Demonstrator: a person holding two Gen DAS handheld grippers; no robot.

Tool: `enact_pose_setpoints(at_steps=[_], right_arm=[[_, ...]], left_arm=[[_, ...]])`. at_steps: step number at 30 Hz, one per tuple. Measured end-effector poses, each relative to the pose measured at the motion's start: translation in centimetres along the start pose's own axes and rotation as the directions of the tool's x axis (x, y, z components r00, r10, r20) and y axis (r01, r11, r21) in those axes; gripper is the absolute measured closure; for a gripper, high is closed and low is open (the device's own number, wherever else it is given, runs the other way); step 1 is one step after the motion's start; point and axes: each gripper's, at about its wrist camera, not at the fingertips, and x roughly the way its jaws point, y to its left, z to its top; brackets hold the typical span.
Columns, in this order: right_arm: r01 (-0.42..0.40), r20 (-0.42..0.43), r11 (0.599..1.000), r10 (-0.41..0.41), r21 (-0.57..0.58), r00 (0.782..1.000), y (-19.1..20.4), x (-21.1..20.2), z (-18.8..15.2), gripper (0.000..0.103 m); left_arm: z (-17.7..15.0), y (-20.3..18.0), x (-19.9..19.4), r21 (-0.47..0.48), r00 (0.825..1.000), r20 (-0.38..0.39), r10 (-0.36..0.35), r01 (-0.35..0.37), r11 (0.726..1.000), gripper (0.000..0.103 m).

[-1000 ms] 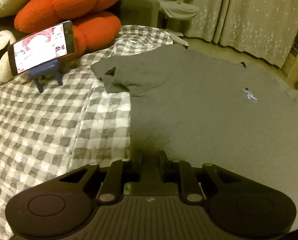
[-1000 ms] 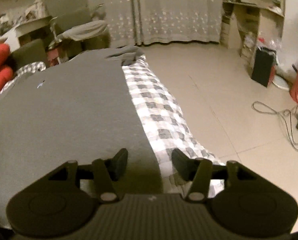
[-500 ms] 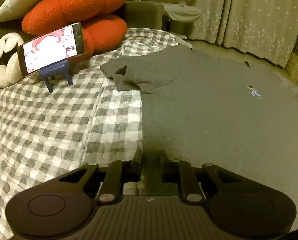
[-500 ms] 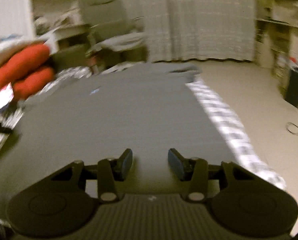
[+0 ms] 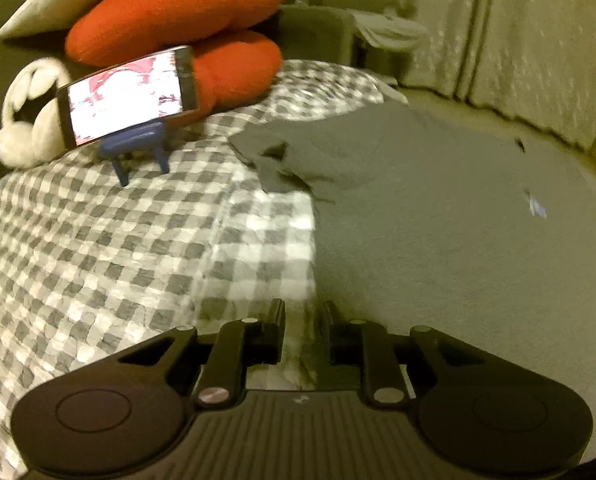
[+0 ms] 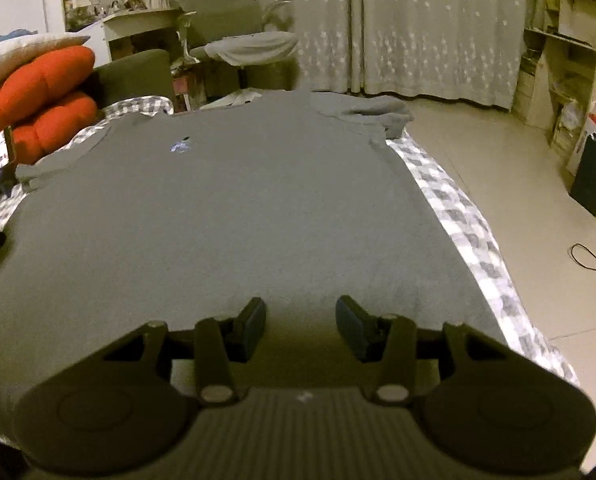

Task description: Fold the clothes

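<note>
Opening slightly, the left gripper [image 5: 301, 312] keeps only a narrow gap between its jaws, and in that gap the left side edge of the grey T-shirt [image 5: 437, 248] runs over the checked bedspread [image 5: 98, 240]; whether the pads press on the cloth I cannot tell. The right gripper [image 6: 301, 322] stands with its jaws moderately wide over the shirt's near hem, with nothing gripped between them. The shirt lies spread flat, front up, across the bed, its small chest logo [image 6: 180, 145] toward the far end. Only the left wrist view shows the rumpled left sleeve [image 5: 276, 164] in detail, bunched just beside the shirt's body on the bedspread, and beyond it a lit phone [image 5: 128, 94] on a blue stand [image 5: 138, 148], with white earmuffs [image 5: 30, 120] and orange cushions [image 5: 186, 28] behind. Only the right wrist view shows the other sleeve [image 6: 381, 114] bunched at the far right corner of the bed, the tiled floor [image 6: 497, 200] beside it, a black cable [image 6: 593, 260] on the tiles, a dark bag [image 6: 591, 178] by the shelves [image 6: 569, 60], and an office chair [image 6: 234, 28] before the curtains [image 6: 417, 28].
</note>
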Motion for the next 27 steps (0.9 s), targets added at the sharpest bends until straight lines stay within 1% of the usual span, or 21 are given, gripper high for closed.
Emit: enact_pose_setpoints(at_steps=[2, 3, 6, 10, 11, 13, 16, 17, 19, 23, 27], right_arm=[[0.002, 0.019, 0.999, -0.002, 0.037, 1.0, 0.0, -0.2, 0.5, 0.061], [-0.017, 0.033, 0.999, 0.016, 0.051, 0.999, 0.1, -0.2, 0.6, 0.06], [-0.072, 0.038, 0.997, 0.072, -0.006, 0.997, 2.4, 0.1, 0.7, 0.06], [-0.112, 0.025, 0.988, 0.115, -0.105, 0.993, 6.5, 1.1, -0.1, 0.06], [-0.126, 0.023, 0.984, 0.13, -0.128, 0.991, 7.7, 1.2, -0.4, 0.059], [-0.135, 0.033, 0.973, 0.144, -0.189, 0.989, 10.1, 1.1, -0.8, 0.057], [-0.22, 0.021, 0.941, 0.233, -0.258, 0.972, 13.7, 0.5, -1.5, 0.059], [-0.239, 0.015, 0.931, 0.253, -0.277, 0.967, 14.7, 0.5, -1.7, 0.059], [-0.252, 0.012, 0.916, 0.269, -0.312, 0.963, 16.5, 0.5, -2.0, 0.059], [-0.294, 0.006, 0.893, 0.315, -0.342, 0.949, 19.4, 0.8, -2.1, 0.059], [-0.314, 0.005, 0.879, 0.338, -0.359, 0.941, 21.6, 1.1, -2.0, 0.058]], left_arm=[[0.3, 0.6, 0.0, -0.024, 1.0, 0.01, 0.001, -0.001, 1.0, 0.083], [0.4, 0.7, 0.2, -0.029, 1.0, 0.004, -0.001, 0.001, 1.0, 0.083], [0.6, 1.3, 0.6, -0.067, 1.0, -0.014, -0.024, 0.023, 0.997, 0.083], [0.7, 1.8, 0.9, -0.084, 1.0, -0.02, -0.022, 0.02, 0.996, 0.083], [0.7, 1.8, 0.9, -0.084, 1.0, -0.022, -0.022, 0.02, 0.996, 0.083], [0.7, 1.7, 1.0, -0.083, 1.0, -0.024, -0.014, 0.012, 0.996, 0.083], [0.8, 1.5, 1.1, -0.075, 1.0, -0.021, -0.004, 0.002, 0.997, 0.083], [0.8, 1.5, 1.0, -0.07, 1.0, -0.017, -0.001, 0.0, 0.998, 0.083], [0.8, 1.4, 0.8, -0.06, 1.0, -0.007, 0.0, -0.001, 0.998, 0.083], [0.8, 1.3, 0.7, -0.044, 1.0, -0.003, 0.012, -0.012, 0.999, 0.083], [1.0, 1.4, 0.8, -0.038, 1.0, -0.003, 0.02, -0.02, 0.999, 0.083]])
